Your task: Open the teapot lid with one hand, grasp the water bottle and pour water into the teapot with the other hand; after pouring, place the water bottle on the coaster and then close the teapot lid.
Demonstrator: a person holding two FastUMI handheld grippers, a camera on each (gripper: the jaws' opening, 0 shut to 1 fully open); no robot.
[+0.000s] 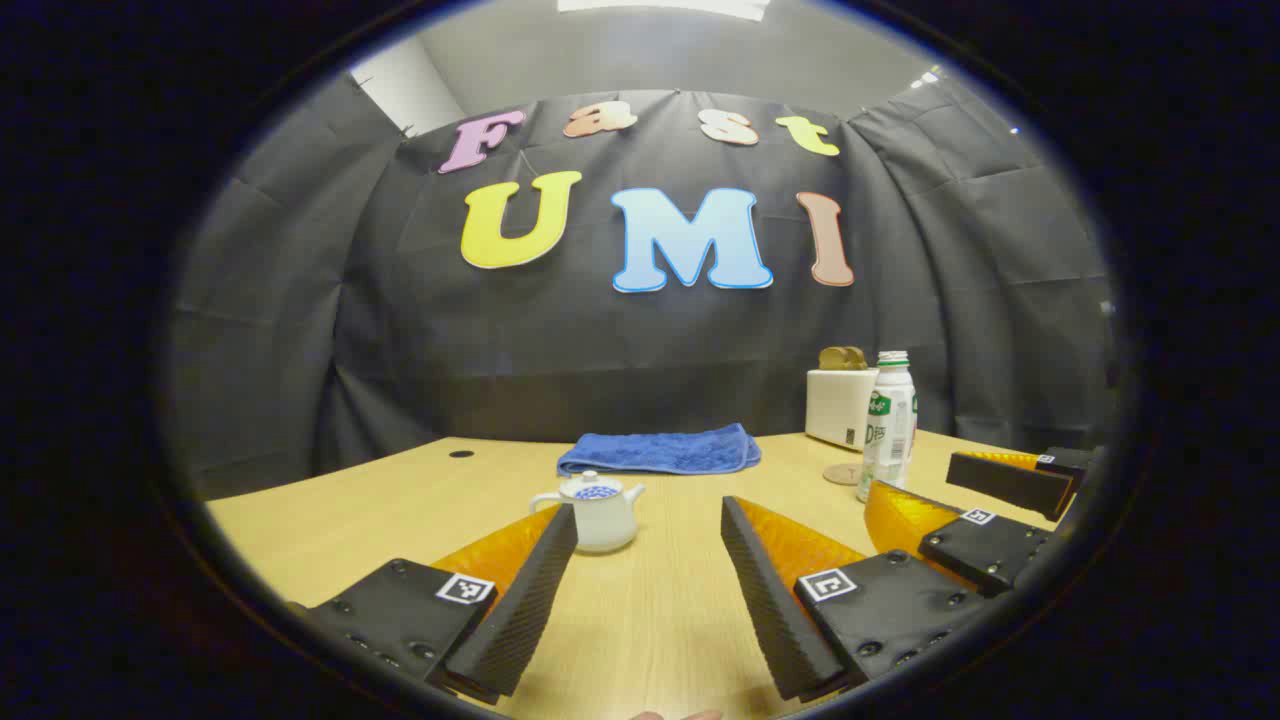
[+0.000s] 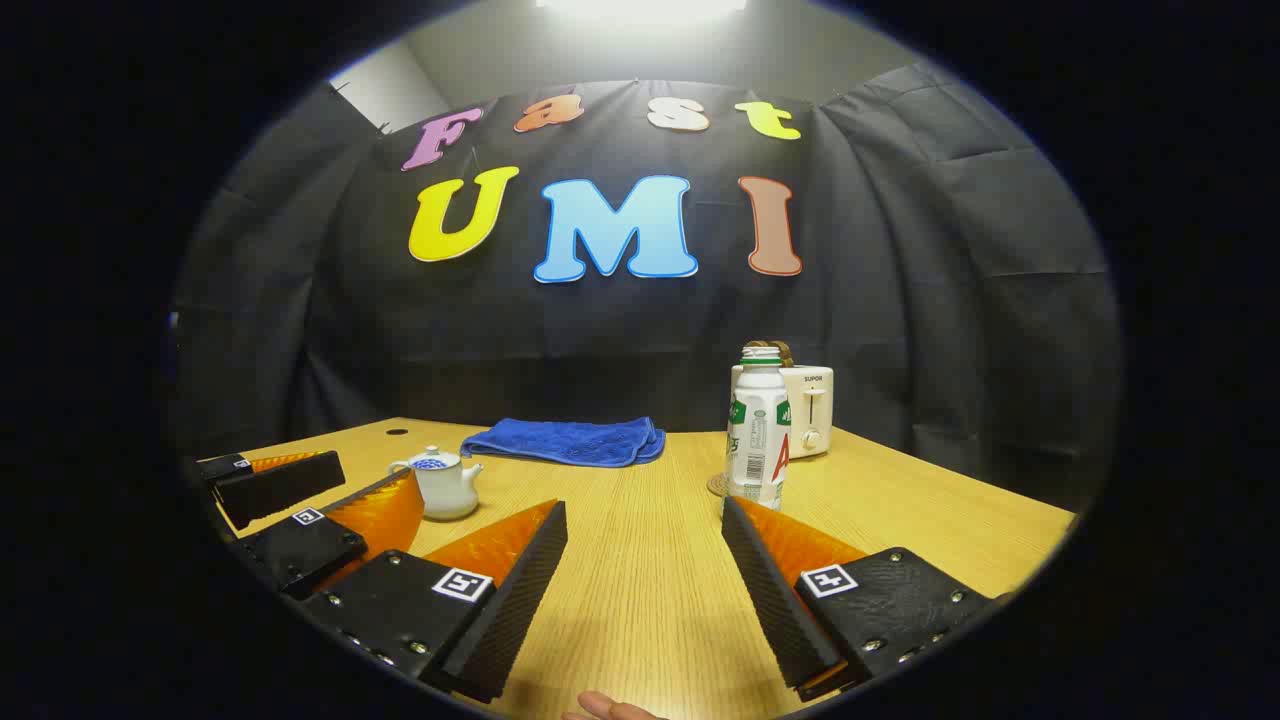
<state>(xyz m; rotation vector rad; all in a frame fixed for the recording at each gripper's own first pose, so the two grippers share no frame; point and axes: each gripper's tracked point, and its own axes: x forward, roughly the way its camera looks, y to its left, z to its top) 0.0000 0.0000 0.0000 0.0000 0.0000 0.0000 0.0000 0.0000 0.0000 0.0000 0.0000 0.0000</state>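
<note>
A small white teapot (image 1: 600, 513) with a blue-patterned lid on it stands on the wooden table, just beyond my left gripper (image 1: 648, 520), which is open and holds nothing. In the right gripper view the teapot (image 2: 442, 484) sits to the left. An upright white water bottle (image 2: 757, 425) without a cap stands just beyond my right gripper (image 2: 645, 517), which is open and holds nothing. A round coaster (image 2: 717, 485) peeks out behind the bottle's base; in the left gripper view the coaster (image 1: 842, 473) lies left of the bottle (image 1: 888, 424). Each view shows the other gripper at its edge.
A folded blue towel (image 1: 662, 452) lies at the back middle of the table (image 1: 640, 620). A white toaster (image 2: 808, 407) with bread in it stands behind the bottle. The booth's black cloth wall closes the far side. A fingertip shows at the bottom edge.
</note>
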